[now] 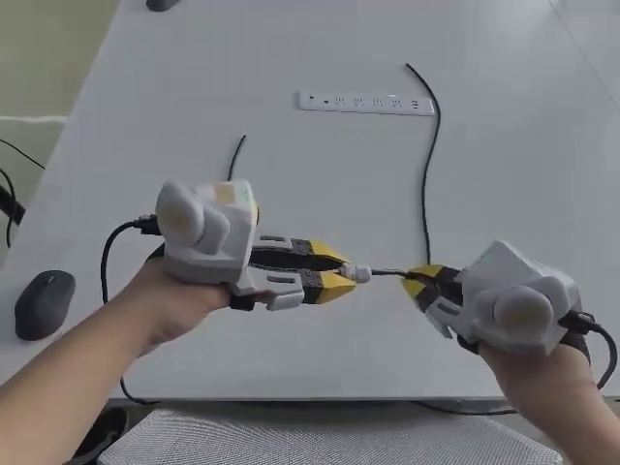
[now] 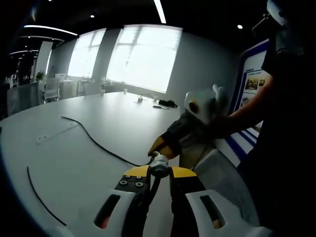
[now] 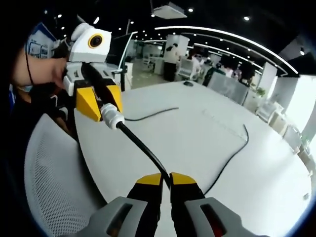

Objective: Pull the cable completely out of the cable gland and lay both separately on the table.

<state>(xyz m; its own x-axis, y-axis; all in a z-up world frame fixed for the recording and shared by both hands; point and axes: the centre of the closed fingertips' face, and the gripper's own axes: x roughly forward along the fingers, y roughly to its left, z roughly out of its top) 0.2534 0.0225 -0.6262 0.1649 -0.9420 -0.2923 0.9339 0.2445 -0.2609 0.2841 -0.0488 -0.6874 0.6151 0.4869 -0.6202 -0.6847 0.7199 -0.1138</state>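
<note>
Fingers of the left gripper clamp the rigid-looking cable gland; those of the right gripper, at its 3 o'clock, pinch the thin, probably slippery cable.

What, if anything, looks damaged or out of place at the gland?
Nothing stands out. The left gripper is shut on the gland, the right gripper is shut on the cable, and the cable runs between them with no visible kink. It is not yet out of the gland.
</note>
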